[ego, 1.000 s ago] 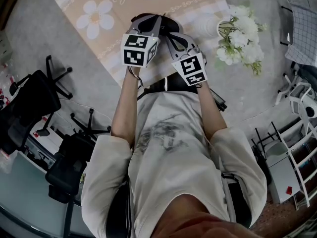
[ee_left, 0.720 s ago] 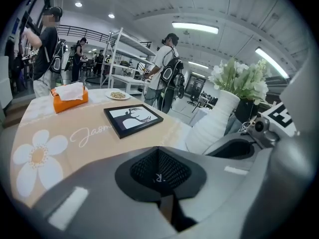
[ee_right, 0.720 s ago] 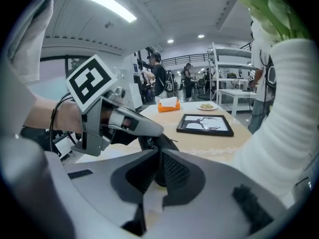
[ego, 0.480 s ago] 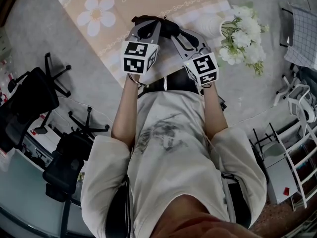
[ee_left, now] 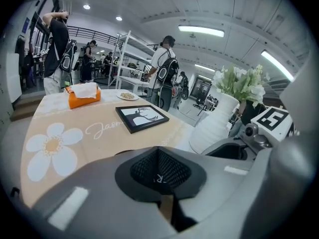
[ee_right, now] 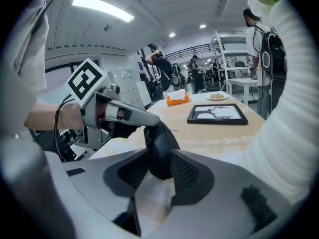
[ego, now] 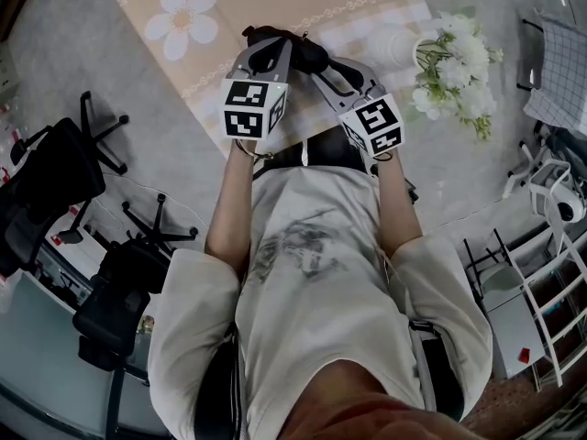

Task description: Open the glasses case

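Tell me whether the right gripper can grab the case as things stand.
Probably yes. The right gripper has just been opening its jaws, and the case stands between them with nothing else in the gap. The left gripper holds only its top end.

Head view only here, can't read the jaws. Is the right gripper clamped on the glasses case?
Observer: No. Its own view shows the right gripper with jaws that have just been opening; the glasses case stands between them, unclamped.
Operator: What holds it then?
Observer: The left gripper, seen from the right gripper view: tips shut on the case's upper edge.
Operator: Lid open?
Observer: Can't tell. Edge-on it's one dark oval, no gap showing.
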`<state>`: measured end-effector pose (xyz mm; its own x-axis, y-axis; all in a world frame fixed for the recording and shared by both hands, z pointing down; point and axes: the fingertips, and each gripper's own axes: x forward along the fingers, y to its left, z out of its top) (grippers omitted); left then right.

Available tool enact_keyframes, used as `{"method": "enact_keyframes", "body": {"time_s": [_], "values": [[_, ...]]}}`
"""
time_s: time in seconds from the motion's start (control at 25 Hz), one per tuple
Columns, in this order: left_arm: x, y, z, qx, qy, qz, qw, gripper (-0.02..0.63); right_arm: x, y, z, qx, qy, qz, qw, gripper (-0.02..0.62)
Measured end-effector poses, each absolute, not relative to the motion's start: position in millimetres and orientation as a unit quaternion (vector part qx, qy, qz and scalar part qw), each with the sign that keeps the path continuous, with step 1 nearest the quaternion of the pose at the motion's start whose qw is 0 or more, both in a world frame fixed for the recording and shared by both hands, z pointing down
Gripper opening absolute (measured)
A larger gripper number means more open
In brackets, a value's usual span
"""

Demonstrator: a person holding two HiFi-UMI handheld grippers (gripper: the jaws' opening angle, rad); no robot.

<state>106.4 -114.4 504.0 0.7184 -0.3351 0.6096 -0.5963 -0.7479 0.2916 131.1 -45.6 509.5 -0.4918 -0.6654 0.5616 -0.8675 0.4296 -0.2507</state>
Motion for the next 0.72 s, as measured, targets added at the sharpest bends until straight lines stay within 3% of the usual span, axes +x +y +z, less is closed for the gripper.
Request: {"method": "enact_keyframes", "body": {"time_s": [0.4,0.72], "values": [[82,-117,504,0.887,-0.284,0.269,0.244,0.008,78,-25,509,0.397,-0.856,0.261,0.203,0.143],[74,-114,504,0.884,-0.293,0.267,0.246,0.008,94,-50,495,0.417,-0.857,0.255,0.161,0.121]]}}
